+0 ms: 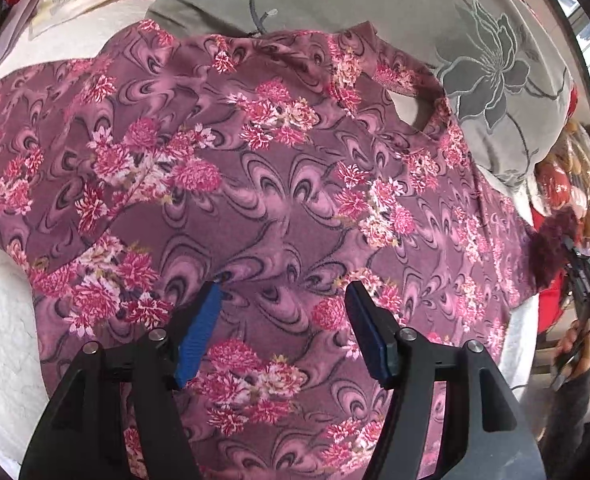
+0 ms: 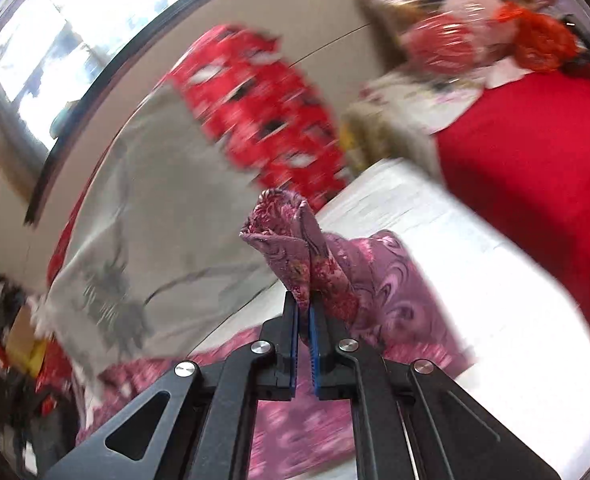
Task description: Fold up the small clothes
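While floral garment (image 1: 279, 184) lies spread under left gripper (image 1: 285, 300), right gripper (image 2: 303, 300) seemingly pinching its edge

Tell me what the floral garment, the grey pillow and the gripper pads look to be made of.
Floral garment: thin printed woven cloth, matte, probably cotton or a blend; it wrinkles and bunches softly where the right gripper pinches it.
Grey pillow: smooth fabric with a slight sheen and outlined flowers, possibly stitched.
Pads: blue, finely ribbed, likely rubber or plastic.
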Demonstrator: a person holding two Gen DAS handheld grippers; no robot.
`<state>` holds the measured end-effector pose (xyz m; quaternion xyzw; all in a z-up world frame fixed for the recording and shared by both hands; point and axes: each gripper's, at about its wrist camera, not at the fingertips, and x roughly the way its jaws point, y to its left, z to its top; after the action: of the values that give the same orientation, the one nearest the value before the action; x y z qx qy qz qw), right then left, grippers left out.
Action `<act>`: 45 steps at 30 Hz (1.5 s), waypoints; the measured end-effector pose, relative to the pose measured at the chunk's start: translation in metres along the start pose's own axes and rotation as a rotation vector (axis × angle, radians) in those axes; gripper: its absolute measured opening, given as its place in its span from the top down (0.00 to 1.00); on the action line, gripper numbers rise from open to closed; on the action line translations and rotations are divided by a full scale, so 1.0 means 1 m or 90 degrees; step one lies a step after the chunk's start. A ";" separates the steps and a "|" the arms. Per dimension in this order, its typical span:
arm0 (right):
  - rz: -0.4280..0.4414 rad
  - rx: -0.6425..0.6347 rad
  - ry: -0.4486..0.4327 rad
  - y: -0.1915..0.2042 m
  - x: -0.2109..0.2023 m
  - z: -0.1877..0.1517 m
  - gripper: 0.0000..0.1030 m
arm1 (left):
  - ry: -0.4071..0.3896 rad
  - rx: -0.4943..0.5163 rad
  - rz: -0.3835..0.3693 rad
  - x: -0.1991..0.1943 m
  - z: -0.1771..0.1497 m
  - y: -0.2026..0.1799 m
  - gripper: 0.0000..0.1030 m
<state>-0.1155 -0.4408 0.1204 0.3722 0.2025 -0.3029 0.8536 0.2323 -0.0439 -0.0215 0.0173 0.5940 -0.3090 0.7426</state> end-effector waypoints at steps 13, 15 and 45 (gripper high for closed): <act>0.126 -0.125 0.145 0.169 0.055 -0.111 0.96 | 0.027 -0.068 -0.082 -0.040 0.007 0.058 0.38; 0.146 -0.144 0.166 0.195 0.063 -0.130 0.96 | 0.024 -0.071 -0.088 -0.048 0.007 0.066 0.38; 0.120 -0.005 0.185 0.092 0.002 -0.161 0.65 | -0.027 -0.145 -0.134 -0.049 0.021 0.038 0.97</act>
<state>-0.0719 -0.2697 0.0627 0.4262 0.2890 -0.1640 0.8414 0.2636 0.0005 0.0150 -0.1357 0.6076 -0.3160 0.7160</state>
